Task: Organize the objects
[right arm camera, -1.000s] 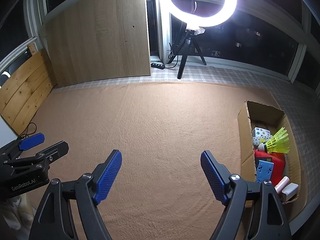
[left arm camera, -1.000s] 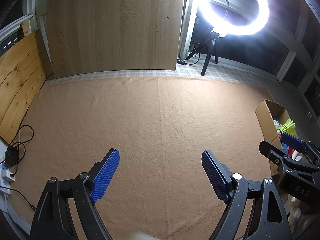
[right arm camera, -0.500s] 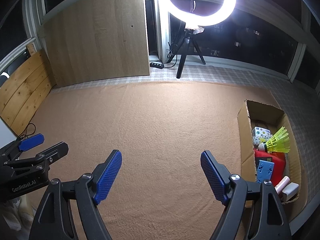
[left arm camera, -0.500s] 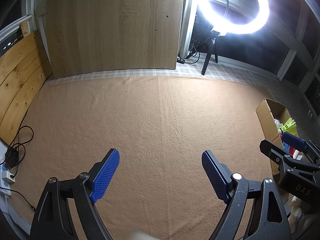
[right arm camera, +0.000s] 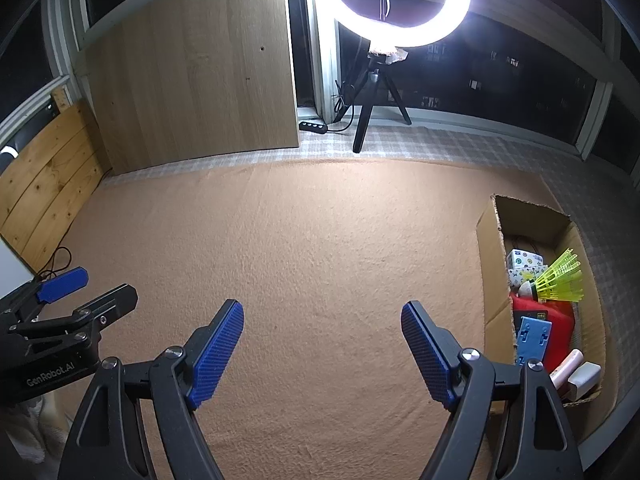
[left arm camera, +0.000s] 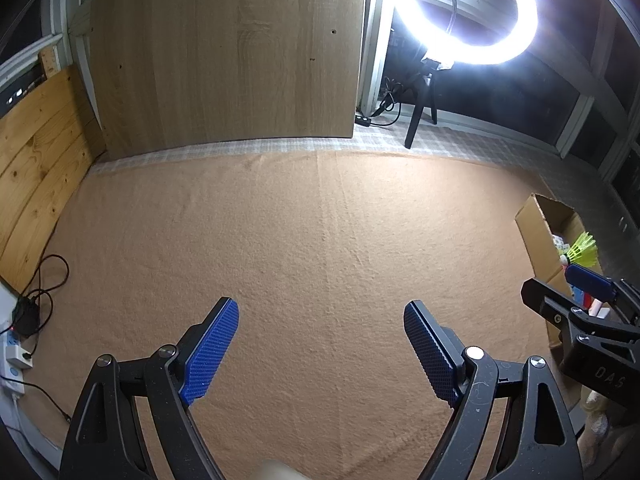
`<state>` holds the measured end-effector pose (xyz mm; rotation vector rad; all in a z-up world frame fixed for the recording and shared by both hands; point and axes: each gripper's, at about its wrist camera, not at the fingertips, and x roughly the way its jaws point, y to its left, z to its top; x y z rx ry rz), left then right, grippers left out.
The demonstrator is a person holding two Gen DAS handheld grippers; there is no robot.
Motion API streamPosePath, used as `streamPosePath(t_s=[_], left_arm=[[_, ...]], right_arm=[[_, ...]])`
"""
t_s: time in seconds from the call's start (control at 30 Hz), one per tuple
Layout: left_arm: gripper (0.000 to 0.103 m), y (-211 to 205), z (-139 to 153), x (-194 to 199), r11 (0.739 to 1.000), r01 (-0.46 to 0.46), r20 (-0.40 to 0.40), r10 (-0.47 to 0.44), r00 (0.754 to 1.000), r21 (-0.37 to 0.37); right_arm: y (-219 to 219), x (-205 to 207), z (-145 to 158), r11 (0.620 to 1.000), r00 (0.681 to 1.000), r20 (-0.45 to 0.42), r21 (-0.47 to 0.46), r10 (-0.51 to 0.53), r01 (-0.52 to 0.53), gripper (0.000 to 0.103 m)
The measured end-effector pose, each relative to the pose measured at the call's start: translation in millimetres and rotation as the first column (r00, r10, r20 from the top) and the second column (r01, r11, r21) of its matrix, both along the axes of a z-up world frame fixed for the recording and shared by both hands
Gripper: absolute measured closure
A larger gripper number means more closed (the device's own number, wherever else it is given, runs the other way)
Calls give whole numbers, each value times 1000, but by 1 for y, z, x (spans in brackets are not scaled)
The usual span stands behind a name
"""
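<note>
A cardboard box [right arm camera: 490,264] stands at the right edge of the tan cloth [right arm camera: 312,248]. It holds a yellow shuttlecock [right arm camera: 560,278], a red case [right arm camera: 560,320], a blue block [right arm camera: 534,338], a patterned white cube [right arm camera: 524,260], a pink tube [right arm camera: 566,368] and a white block [right arm camera: 584,376]. My right gripper [right arm camera: 322,316] is open and empty over the cloth, left of the box. My left gripper [left arm camera: 320,314] is open and empty over bare cloth. The box [left arm camera: 536,232] and shuttlecock [left arm camera: 582,254] show at the right of the left wrist view.
A lit ring light on a tripod [right arm camera: 374,96] stands at the back on checked flooring. A tall wood panel [right arm camera: 192,68] leans at the back left. Wood planks [left arm camera: 36,148], cables and a power strip [left arm camera: 16,354] lie along the left edge.
</note>
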<state>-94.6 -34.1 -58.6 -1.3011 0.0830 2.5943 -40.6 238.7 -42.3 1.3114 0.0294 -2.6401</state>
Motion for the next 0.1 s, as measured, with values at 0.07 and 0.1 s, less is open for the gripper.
streamPosePath(t_s=[0.07, 0.1], left_arm=[[14, 1, -3, -1, 1000, 5, -2, -5, 1000, -12], [10, 2, -5, -1, 1000, 9, 4, -9, 1000, -11]], right_arm=[[0, -1, -3, 1000, 1000, 7, 0, 0, 0, 25], [-1, -2, -5, 1000, 1000, 11, 1, 0, 0, 25]])
